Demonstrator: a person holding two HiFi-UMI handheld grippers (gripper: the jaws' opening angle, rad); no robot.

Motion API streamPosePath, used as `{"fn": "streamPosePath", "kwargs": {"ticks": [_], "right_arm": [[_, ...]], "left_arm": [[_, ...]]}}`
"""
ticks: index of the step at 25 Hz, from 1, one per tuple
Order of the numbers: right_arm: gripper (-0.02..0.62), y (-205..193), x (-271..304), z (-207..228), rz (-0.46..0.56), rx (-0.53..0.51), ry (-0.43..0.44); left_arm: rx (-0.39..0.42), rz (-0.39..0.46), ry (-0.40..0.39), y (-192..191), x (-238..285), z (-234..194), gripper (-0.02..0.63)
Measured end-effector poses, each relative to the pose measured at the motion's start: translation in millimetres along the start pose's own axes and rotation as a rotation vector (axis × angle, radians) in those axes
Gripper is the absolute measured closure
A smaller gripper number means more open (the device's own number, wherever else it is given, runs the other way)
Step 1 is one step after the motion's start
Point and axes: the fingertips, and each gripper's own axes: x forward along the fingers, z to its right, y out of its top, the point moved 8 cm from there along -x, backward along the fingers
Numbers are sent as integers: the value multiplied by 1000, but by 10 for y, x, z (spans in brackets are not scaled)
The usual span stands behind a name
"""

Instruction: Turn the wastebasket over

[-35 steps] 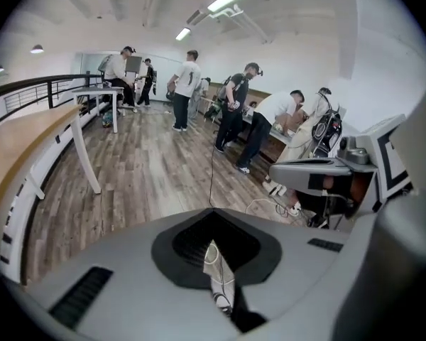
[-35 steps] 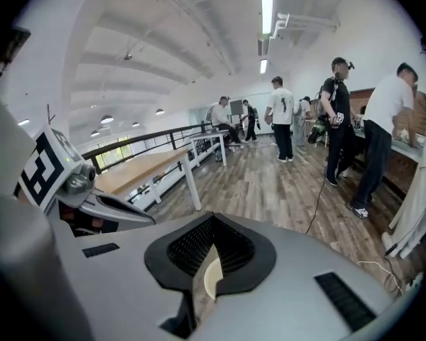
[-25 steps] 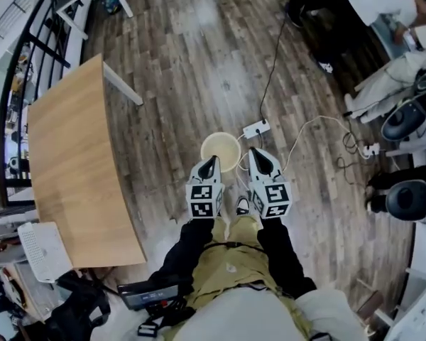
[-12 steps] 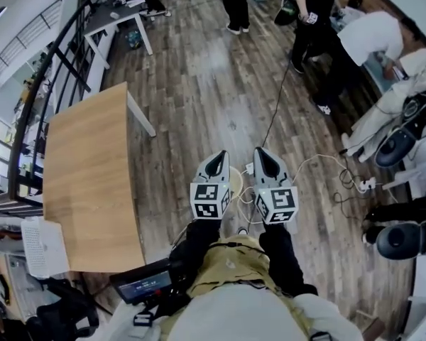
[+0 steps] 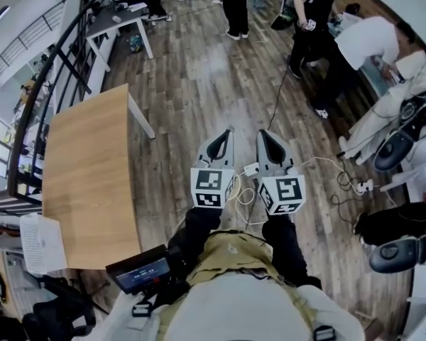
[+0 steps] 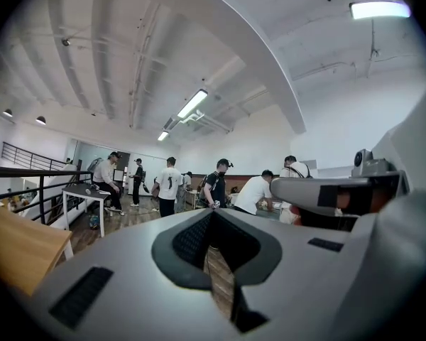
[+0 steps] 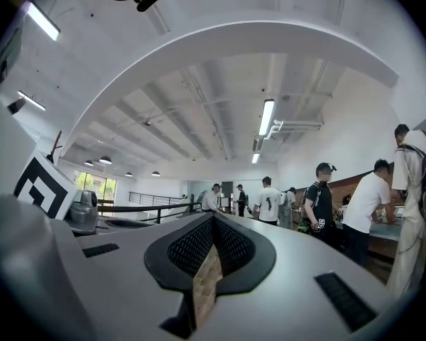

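— While you hover over that plank floor (image 5: 199, 84), what's where?
— Wooden table (image 5: 85, 183) sits well out beyond my left tongs (image 5: 227, 132). Left tongs clenched on nothing, and right tongs (image 5: 264, 133) the same, side by side. White power strip (image 5: 251, 169) lies between them, down on the boards. Wastebasket? No view shows it to me.

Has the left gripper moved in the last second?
Yes, forward: the left gripper now reaches past the white power strip; a second ago its tip stopped short of it.
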Motion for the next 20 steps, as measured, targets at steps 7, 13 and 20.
{"fn": "streamPosePath", "kwargs": {"ticks": [7,13,20], "right_arm": [[575,233,79,14,60,-27,3],[575,289,77,88,78,-31,-10],[575,288,82,63,81,-31,2]], "left_arm": [[22,54,-33,232,105,82,609],[46,101,-38,357,148,153,609],[61,119,-27,373,103,151,609]]}}
